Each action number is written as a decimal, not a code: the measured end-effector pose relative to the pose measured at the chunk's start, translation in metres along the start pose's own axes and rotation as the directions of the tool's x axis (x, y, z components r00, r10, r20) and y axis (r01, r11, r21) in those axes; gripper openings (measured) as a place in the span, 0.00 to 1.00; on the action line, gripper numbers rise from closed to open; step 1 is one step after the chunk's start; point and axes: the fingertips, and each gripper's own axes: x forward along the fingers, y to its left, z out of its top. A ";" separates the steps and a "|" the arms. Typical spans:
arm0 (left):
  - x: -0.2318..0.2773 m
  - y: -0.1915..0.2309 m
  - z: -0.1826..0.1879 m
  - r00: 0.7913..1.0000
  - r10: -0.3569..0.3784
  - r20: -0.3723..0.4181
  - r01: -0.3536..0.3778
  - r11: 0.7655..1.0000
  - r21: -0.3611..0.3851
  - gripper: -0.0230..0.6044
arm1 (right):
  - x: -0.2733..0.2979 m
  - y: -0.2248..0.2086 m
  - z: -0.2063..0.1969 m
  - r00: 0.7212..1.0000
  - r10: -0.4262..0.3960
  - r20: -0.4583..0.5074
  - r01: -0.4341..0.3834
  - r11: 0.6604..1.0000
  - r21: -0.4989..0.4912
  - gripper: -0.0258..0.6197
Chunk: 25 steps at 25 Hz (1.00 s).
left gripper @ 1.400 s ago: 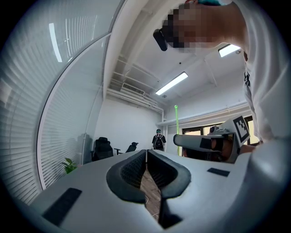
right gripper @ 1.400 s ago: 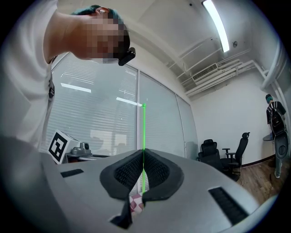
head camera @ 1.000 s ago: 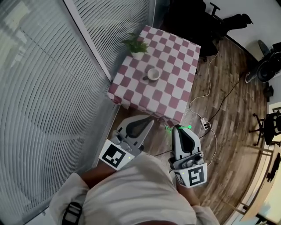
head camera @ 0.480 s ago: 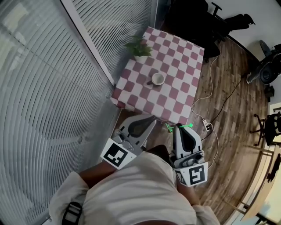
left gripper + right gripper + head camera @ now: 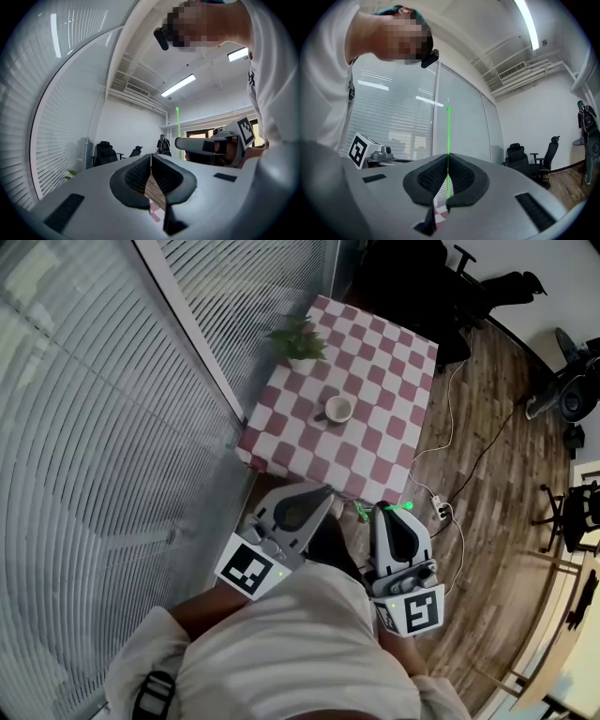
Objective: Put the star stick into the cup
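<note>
Right gripper view shows right gripper (image 5: 447,159) fingers clamped on the star stick (image 5: 448,131), left gripper (image 5: 151,158) fingers pressed together.

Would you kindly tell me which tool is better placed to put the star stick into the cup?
Right. The right tool is shut on the green star stick, while the left tool is shut and empty. The cup stands on the checked table ahead of both.
</note>
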 end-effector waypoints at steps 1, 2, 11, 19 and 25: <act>0.000 0.001 0.000 1.000 0.001 -0.002 -0.001 1.000 0.003 0.10 | 0.001 -0.001 0.000 1.000 0.002 0.002 -0.002 1.000 0.000 0.09; 0.001 0.002 -0.001 1.000 0.002 -0.003 -0.002 1.000 0.006 0.10 | 0.003 -0.001 -0.001 1.000 0.004 0.003 -0.004 1.000 0.000 0.09; 0.012 0.019 -0.001 1.000 0.028 -0.007 -0.028 1.000 0.004 0.10 | 0.022 -0.012 -0.001 0.999 0.032 0.010 -0.032 1.000 0.002 0.09; 0.035 0.030 -0.002 0.999 0.037 -0.001 -0.037 0.999 0.005 0.10 | 0.035 -0.034 -0.005 0.999 0.039 0.012 -0.039 0.999 0.006 0.09; 0.056 0.039 -0.002 0.999 0.036 -0.005 -0.036 0.999 0.006 0.10 | 0.047 -0.055 -0.006 0.999 0.039 0.014 -0.039 0.999 0.010 0.09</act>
